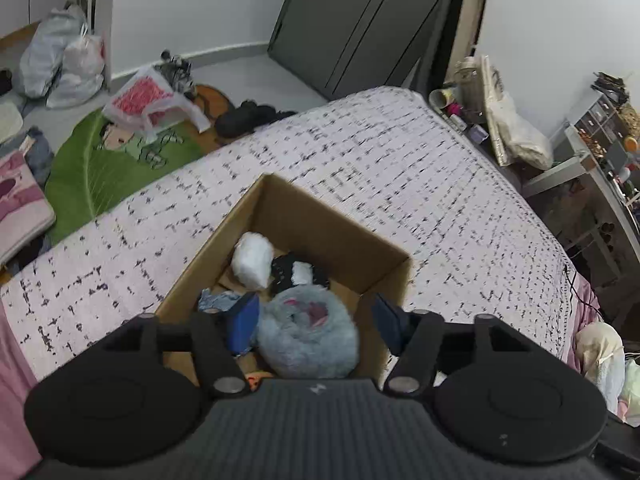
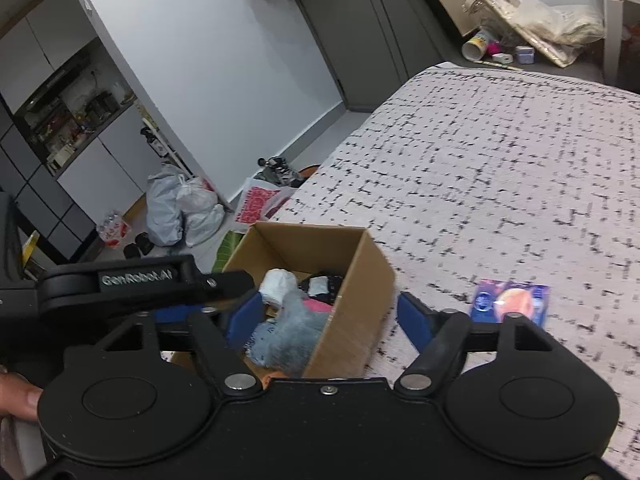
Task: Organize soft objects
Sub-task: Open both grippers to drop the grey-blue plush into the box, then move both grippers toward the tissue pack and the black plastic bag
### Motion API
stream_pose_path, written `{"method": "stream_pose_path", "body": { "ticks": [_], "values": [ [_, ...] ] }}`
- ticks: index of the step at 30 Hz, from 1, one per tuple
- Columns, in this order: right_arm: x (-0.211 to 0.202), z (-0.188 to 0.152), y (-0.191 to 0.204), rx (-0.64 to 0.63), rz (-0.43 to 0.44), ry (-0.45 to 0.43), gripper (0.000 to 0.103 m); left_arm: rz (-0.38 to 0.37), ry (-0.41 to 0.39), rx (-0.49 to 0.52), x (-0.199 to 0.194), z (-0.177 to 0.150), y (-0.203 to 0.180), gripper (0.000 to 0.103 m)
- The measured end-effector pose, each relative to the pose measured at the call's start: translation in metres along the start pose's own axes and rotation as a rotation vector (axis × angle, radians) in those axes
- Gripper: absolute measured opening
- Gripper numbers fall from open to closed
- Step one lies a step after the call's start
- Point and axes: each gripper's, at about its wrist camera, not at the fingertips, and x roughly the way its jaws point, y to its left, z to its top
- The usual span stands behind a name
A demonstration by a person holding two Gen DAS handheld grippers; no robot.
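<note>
An open cardboard box (image 1: 328, 236) stands on the bed. Inside it lie a white fluffy piece (image 1: 252, 260), a black-and-white piece (image 1: 296, 272), a pale blue cloth (image 1: 216, 300) and a grey fluffy ring-shaped item (image 1: 308, 332) with pink inside. My left gripper (image 1: 316, 322) hovers over the box, open, its blue pads on either side of the grey item without pressing it. In the right wrist view the box (image 2: 360, 300) sits just ahead, holding the grey item (image 2: 288, 336) and the white piece (image 2: 278, 286). My right gripper (image 2: 328, 318) is open, straddling the box's near right wall, holding nothing. The left gripper's body (image 2: 140, 280) crosses at left.
The bed cover (image 1: 400, 168) is white with black flecks. A colourful flat packet (image 2: 510, 302) lies on it right of the box. On the floor are a green leaf mat (image 1: 100, 168), plastic bags (image 1: 60, 60) and a red-printed bag (image 1: 140, 100). Cluttered shelves (image 1: 600, 140) stand right.
</note>
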Motion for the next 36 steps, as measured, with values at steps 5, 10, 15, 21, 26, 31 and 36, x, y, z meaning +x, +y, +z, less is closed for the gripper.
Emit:
{"method": "stream_pose_path", "body": {
  "ticks": [5,10,15,21,26,31,36],
  "values": [
    [-0.02,0.001,-0.015,0.022,-0.033,-0.016,0.087,0.003,-0.045,0.035,-0.014,-0.003,-0.018,0.082],
    [-0.039,0.001,-0.028,0.044,-0.063,-0.029,0.096,0.003,-0.049,0.065,-0.023,-0.008,-0.04,0.084],
    [-0.056,0.0,-0.041,0.058,-0.062,-0.03,0.103,0.024,-0.069,0.11,-0.034,-0.014,-0.061,0.085],
    [-0.074,0.001,-0.057,0.074,-0.061,-0.035,0.103,0.073,-0.087,0.142,-0.045,-0.019,-0.084,0.086],
    [-0.089,0.002,-0.068,0.065,-0.019,-0.023,0.103,0.08,-0.088,0.163,-0.053,-0.026,-0.101,0.086],
    [-0.103,0.001,-0.08,0.071,0.028,0.011,0.103,0.081,-0.092,0.182,-0.061,-0.033,-0.119,0.086],
    [-0.117,-0.002,-0.102,0.105,0.034,0.006,0.103,0.08,-0.097,0.196,-0.064,-0.041,-0.138,0.086]
  ]
}}
